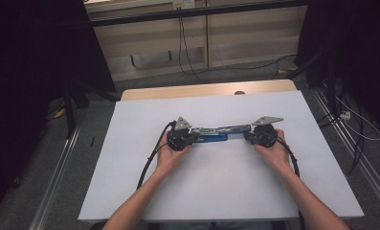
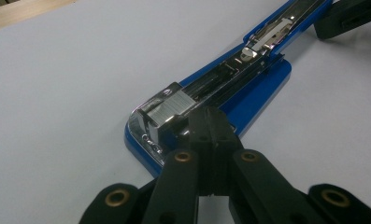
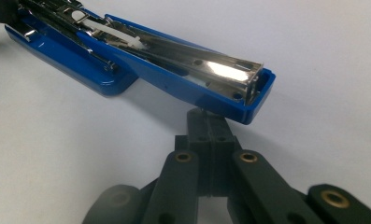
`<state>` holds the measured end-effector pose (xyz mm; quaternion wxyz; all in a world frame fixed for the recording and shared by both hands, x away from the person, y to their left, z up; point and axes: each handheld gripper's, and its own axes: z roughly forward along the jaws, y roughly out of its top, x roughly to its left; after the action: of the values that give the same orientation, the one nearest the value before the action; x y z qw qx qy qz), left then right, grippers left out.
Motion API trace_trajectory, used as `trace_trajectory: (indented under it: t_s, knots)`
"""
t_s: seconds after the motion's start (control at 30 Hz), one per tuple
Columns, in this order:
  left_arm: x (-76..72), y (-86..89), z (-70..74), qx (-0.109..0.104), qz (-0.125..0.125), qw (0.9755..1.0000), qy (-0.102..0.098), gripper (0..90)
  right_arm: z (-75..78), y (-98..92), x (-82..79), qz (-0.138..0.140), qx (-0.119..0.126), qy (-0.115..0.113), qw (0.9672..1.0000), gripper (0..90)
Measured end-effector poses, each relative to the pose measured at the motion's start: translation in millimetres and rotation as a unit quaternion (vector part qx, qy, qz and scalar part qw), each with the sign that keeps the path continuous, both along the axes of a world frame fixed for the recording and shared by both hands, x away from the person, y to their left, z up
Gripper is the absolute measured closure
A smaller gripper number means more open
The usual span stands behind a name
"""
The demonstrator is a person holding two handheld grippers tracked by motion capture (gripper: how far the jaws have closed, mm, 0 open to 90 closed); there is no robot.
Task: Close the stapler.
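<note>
From the high view, a blue stapler (image 1: 215, 133) lies swung fully open across the middle of the white table (image 1: 216, 191), its two halves stretched in a line between the hands. The left gripper (image 1: 191, 137) meets its left end and the right gripper (image 1: 249, 136) its right end; both hands rest on the table.

In the left gripper view, the jaws are pressed together with nothing between them, their joined tip set against the front of the stapler (image 2: 211, 95), just beside the block of staples (image 2: 171, 108) sitting in the chrome magazine. The blue base lies flat on the table and the other arm runs off toward the far gripper (image 2: 346, 18).

In the right gripper view, the jaws are likewise closed and empty, the tip tucked under the lifted end of the blue top arm (image 3: 192, 81); whether it actually touches the plastic is hard to say, since the arm's edge hides the contact.

The stapler looks stiff and fairly heavy for its size, steel rails inside glossy plastic shells that are likely slippery under hard jaws. The hinge in the middle makes it floppy as a whole, so each half needs its own support. The best hold is probably across the blue side walls of an arm, not on the polished chrome or the loose staples, which could spill
</note>
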<state>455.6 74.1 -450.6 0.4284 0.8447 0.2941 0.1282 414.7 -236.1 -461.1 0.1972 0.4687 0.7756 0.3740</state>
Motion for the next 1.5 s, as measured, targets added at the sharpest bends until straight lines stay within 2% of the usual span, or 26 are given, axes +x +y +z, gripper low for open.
trace_trajectory:
  t_s: [0.2, 0.33, 0.47, 0.9, 1.1, 1.3, 1.5]
  knots:
    - [-0.2, -0.1, 0.1, 0.002, 0.0, 1.0, -0.003, 90.0, 1.1, 0.6, -0.4, -0.002, 0.004, -0.007, 1.0, 90.0]
    - [-1.4, -1.0, 0.8, 0.011, 0.003, 0.9999, -0.009, 90.0, 0.8, 1.1, -0.3, -0.002, 0.004, -0.008, 1.0, 90.0]
    - [-0.8, -0.6, 0.3, 0.005, 0.001, 1.0, -0.005, 90.0, 1.7, 1.4, -0.4, -0.002, 0.007, -0.015, 0.9999, 90.0]
    - [-1.0, -0.6, 0.4, 0.007, 0.0, 1.0, -0.005, 90.0, 2.3, 5.5, 0.1, 0.0, 0.018, -0.025, 0.9995, 90.0]
    - [-1.2, -0.8, 0.4, 0.007, 0.001, 1.0, -0.005, 90.0, 4.4, 6.1, 0.7, -0.007, 0.029, -0.038, 0.9988, 90.0]
    - [-1.2, -0.4, 0.1, 0.006, 0.002, 1.0, -0.006, 90.0, 8.2, 5.2, -0.1, -0.009, 0.042, -0.061, 0.9972, 90.0]
    - [-1.1, -0.2, 0.0, 0.001, 0.005, 1.0, -0.002, 90.0, 10.2, 3.9, -0.9, -0.012, 0.049, -0.067, 0.9965, 90.0]
